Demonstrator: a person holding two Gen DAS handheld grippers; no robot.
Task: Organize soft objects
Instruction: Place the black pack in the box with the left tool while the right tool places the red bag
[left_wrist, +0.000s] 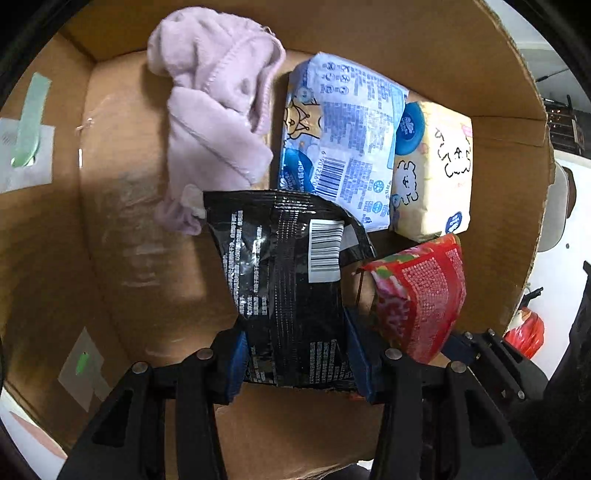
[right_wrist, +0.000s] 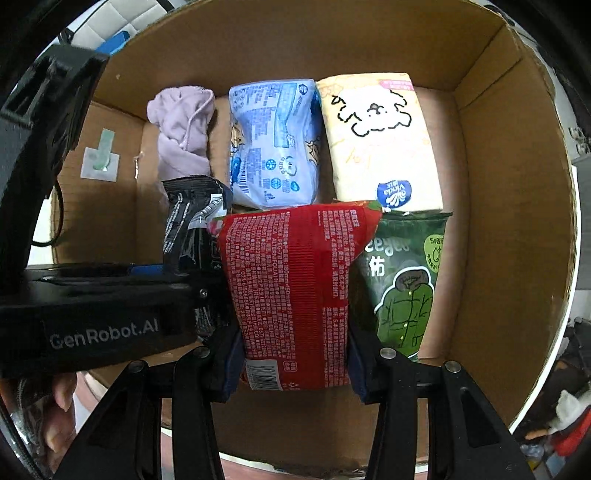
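My left gripper (left_wrist: 295, 354) is shut on a black packet (left_wrist: 288, 280) and holds it inside an open cardboard box (left_wrist: 122, 221). My right gripper (right_wrist: 293, 354) is shut on a red packet (right_wrist: 291, 288) beside it in the same box (right_wrist: 498, 229). The red packet also shows in the left wrist view (left_wrist: 424, 291), and the black packet in the right wrist view (right_wrist: 192, 229). At the back of the box lie a pink cloth (left_wrist: 214, 110), a blue tissue pack (left_wrist: 343, 136) and a yellow tissue pack (left_wrist: 436, 173). A green pack (right_wrist: 406, 280) lies right of the red packet.
The box walls rise on all sides. Bare box floor (left_wrist: 140, 240) lies left of the black packet. The left gripper's black body (right_wrist: 74, 302) fills the left of the right wrist view. A white surface (left_wrist: 565, 288) with a red bag (left_wrist: 526, 332) lies outside the box.
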